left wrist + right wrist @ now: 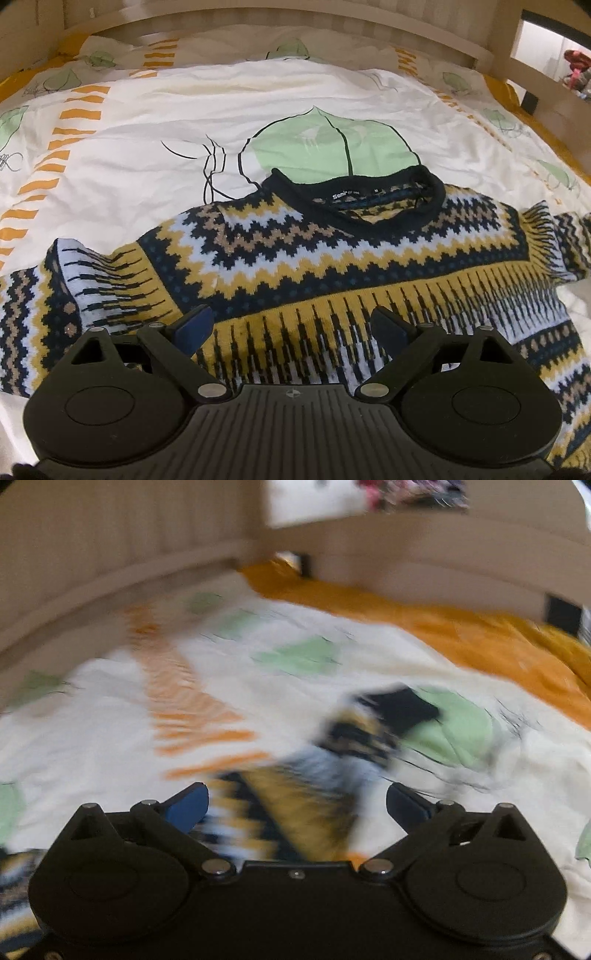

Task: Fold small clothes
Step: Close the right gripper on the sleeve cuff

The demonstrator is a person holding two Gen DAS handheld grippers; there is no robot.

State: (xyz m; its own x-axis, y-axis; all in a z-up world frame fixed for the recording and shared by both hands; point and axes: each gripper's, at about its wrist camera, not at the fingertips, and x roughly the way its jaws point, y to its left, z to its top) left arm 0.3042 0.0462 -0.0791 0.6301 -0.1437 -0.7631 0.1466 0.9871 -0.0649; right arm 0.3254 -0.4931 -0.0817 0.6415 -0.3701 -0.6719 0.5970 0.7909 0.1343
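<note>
A knitted sweater [295, 254] with yellow, navy, white and tan zigzag bands lies spread face up on the bed, its black collar [354, 195] towards the headboard. My left gripper [291, 328] hovers open over the sweater's chest, nothing between its blue pads. In the blurred right wrist view, one sleeve [325, 775] of the sweater stretches away with its black cuff [402, 705] at the far end. My right gripper [297, 808] stands open above that sleeve, its fingers apart from the cloth.
The bed is covered by a white duvet [147, 147] printed with green fruit and orange stripes. An orange sheet [461, 627] shows at the edge. A beige wooden headboard [295, 40] and side rail [443, 561] enclose the bed.
</note>
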